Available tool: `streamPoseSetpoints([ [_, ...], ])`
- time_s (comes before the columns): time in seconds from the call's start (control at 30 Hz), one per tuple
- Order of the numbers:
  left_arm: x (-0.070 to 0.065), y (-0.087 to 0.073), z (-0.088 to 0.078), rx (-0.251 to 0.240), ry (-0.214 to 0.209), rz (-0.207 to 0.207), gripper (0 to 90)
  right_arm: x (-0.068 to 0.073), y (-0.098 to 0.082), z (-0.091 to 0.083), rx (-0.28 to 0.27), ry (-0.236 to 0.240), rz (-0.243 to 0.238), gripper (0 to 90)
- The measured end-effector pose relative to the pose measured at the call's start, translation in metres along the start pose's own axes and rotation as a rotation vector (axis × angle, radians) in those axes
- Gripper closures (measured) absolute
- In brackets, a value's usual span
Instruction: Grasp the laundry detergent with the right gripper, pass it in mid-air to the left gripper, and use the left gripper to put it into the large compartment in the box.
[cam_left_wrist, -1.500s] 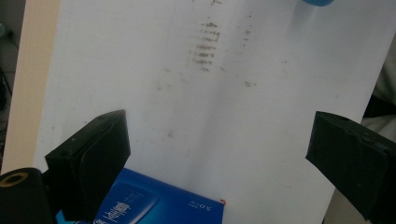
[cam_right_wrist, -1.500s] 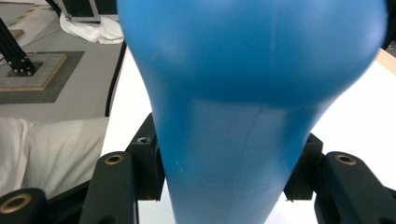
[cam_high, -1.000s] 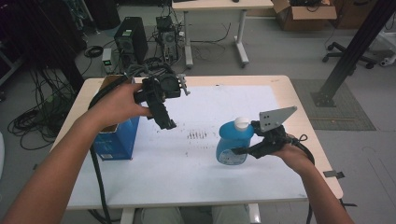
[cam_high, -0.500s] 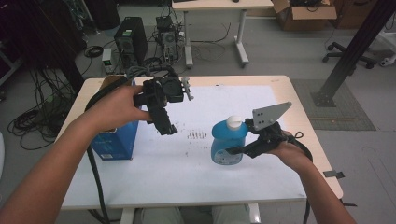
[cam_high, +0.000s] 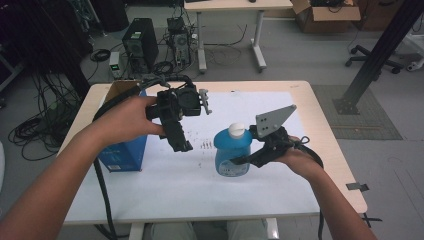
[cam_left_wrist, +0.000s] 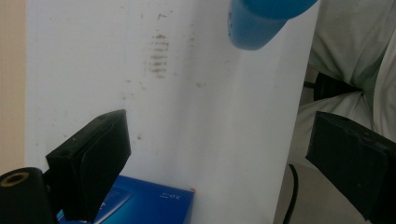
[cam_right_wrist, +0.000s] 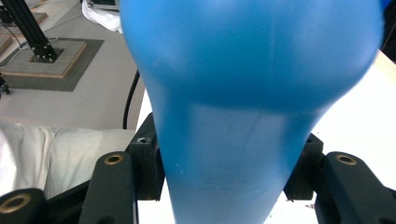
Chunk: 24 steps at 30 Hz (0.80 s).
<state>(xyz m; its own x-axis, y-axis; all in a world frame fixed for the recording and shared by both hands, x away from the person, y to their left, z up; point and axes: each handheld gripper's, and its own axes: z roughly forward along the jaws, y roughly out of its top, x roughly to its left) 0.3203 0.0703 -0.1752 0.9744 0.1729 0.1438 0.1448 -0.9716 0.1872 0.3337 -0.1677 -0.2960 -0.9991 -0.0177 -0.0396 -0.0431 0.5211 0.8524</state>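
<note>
A blue bottle with a white cap hangs over the middle of the white mat, slightly tilted. My right gripper is shut on its lower body. In the right gripper view the bottle sits clamped between both jaws of that gripper. My left gripper is held in the air to the bottle's left, pointing down, open and with nothing in it. The left gripper view has its jaws wide apart over the mat, with the bottle's base at the top.
A blue box stands on the table's left side, beside the left forearm, and shows again between the left jaws. Faint dark smudges mark the mat. The table edge is near the right hand.
The right gripper has carried the bottle left and a little up, toward the left gripper. The left gripper has drifted slightly toward the middle of the table.
</note>
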Motion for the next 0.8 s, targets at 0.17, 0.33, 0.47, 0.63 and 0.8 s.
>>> streamPoseSetpoints([
  [0.17, -0.003, 0.002, 0.0, 0.003, -0.015, 0.007, 6.5, -0.003, 0.005, 0.01, 0.001, 0.017, -0.009, 44.1],
  [0.33, -0.005, 0.003, 0.0, 0.004, -0.023, 0.011, 6.5, -0.005, 0.008, 0.019, 0.008, 0.03, -0.011, 44.1],
  [0.47, -0.007, 0.004, -0.001, 0.004, -0.028, 0.016, 6.5, -0.006, 0.011, 0.025, 0.011, 0.041, -0.015, 44.1],
  [0.63, -0.008, 0.006, 0.0, 0.006, -0.038, 0.023, 6.4, -0.008, 0.016, 0.031, 0.01, 0.049, -0.024, 44.1],
  [0.8, -0.006, 0.006, 0.001, 0.002, -0.05, 0.013, 6.5, -0.009, 0.02, 0.036, 0.013, 0.061, -0.027, 44.2],
])
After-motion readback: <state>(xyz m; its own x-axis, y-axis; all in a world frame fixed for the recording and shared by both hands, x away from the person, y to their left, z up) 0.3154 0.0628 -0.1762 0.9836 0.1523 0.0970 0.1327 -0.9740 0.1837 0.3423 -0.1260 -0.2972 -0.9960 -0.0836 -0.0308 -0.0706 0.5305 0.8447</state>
